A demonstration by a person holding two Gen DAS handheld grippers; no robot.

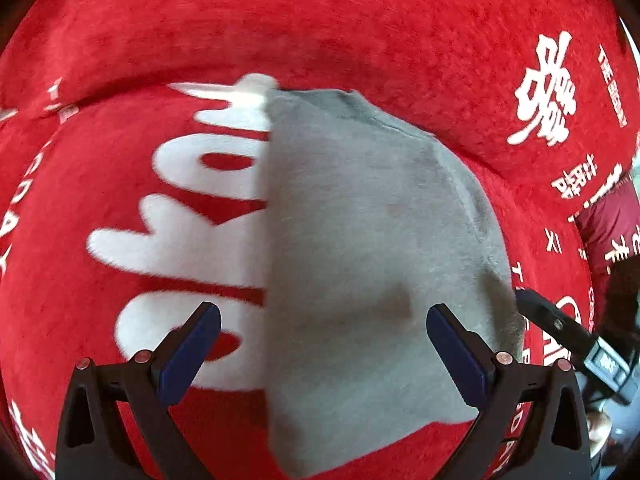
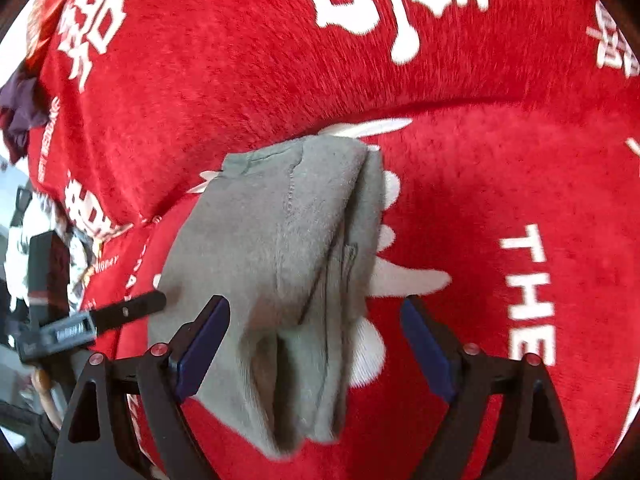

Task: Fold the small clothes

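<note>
A red plush blanket with white printed lettering covers the whole surface, fuzzy in texture. It forms a raised ridge across the back, with a flatter part in front. Large white Chinese characters sit on the ridge at the right in the left wrist view, and smaller white lines of text run beside them. In the right wrist view the word "THE" reads down the right side. A dark purple cloth lies bunched at the far left edge there. Below it sits blurred clutter, too unclear to name.
</note>
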